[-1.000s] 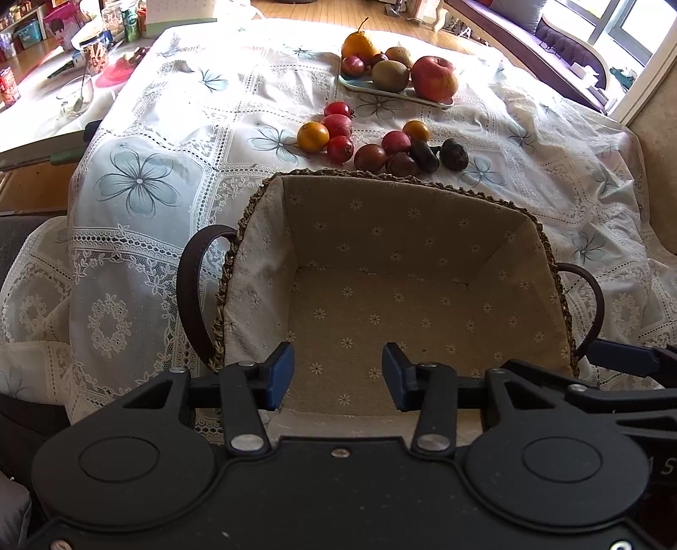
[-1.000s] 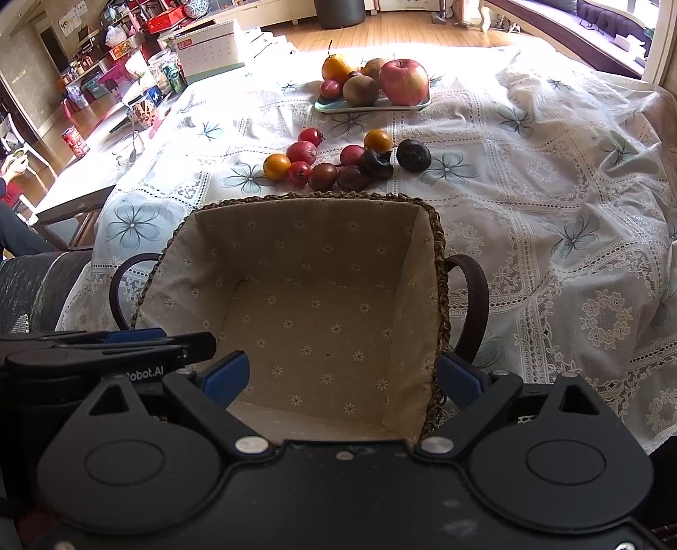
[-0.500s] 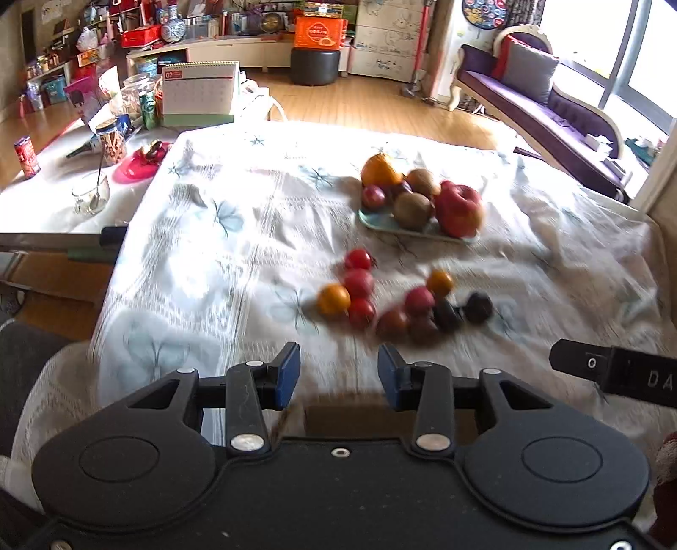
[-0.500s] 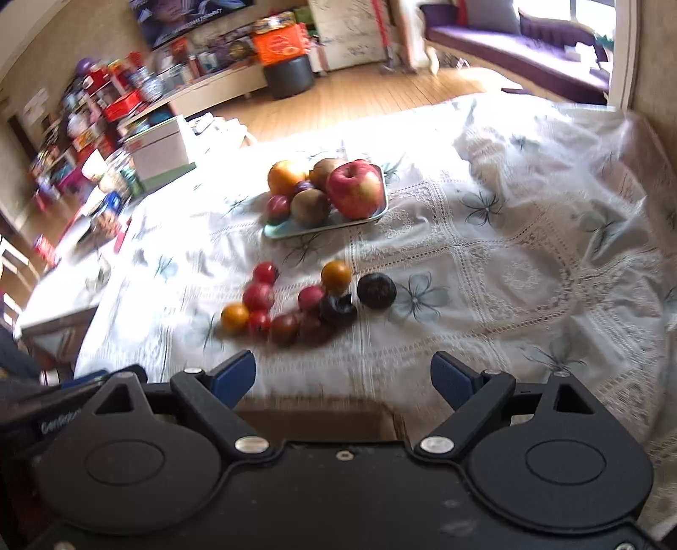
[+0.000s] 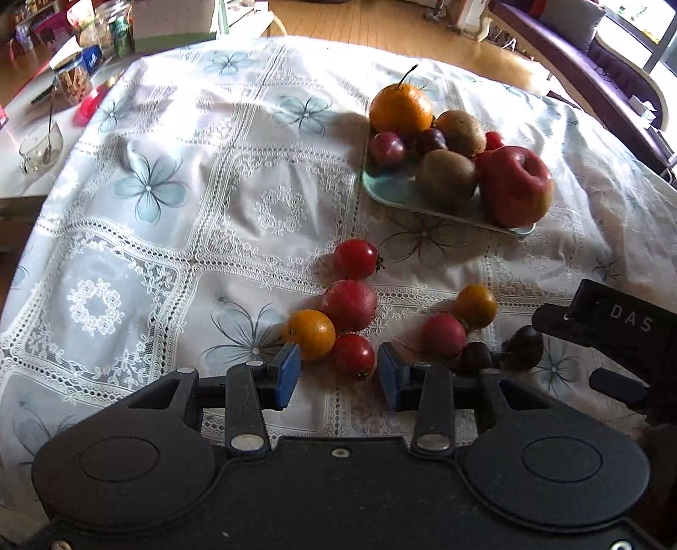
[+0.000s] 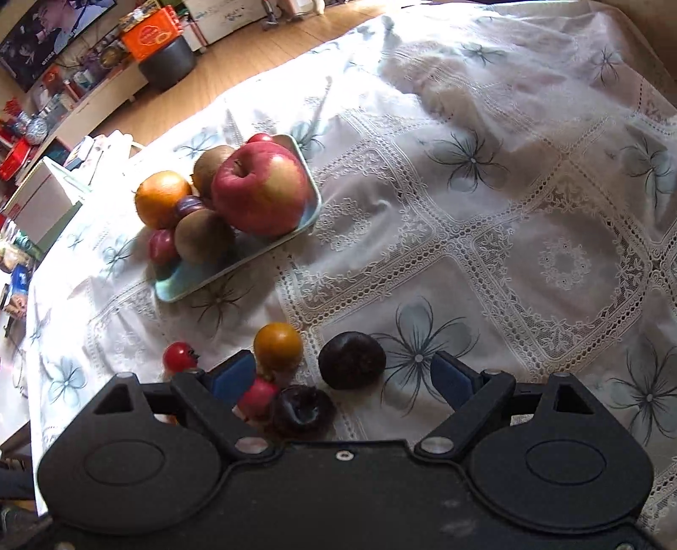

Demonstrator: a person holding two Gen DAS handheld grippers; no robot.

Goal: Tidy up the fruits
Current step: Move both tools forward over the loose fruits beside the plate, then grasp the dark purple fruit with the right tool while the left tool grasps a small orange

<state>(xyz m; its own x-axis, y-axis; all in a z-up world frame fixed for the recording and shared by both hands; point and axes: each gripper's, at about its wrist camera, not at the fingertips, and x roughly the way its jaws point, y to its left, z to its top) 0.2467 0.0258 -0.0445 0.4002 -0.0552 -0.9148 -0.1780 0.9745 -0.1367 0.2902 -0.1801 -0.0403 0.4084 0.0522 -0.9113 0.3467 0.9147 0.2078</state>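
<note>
My left gripper point(image 5: 337, 373) low, level, fingers parted, gripping nothing. My right gripper point(image 6: 343, 378) just beside it, fingers spread wider, also gripping nothing.

One legible marking: white capital letters "DAS" on the black body of the right gripper point(image 5: 626, 334), seen in the left wrist view just right of the loose dark fruit. Printing on the orange crate point(image 6: 150, 34) is unreadable.

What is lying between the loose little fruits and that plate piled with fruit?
Only bare lace tablecloth. In the left wrist view, nothing sits between the top red tomato and the plate.
</note>
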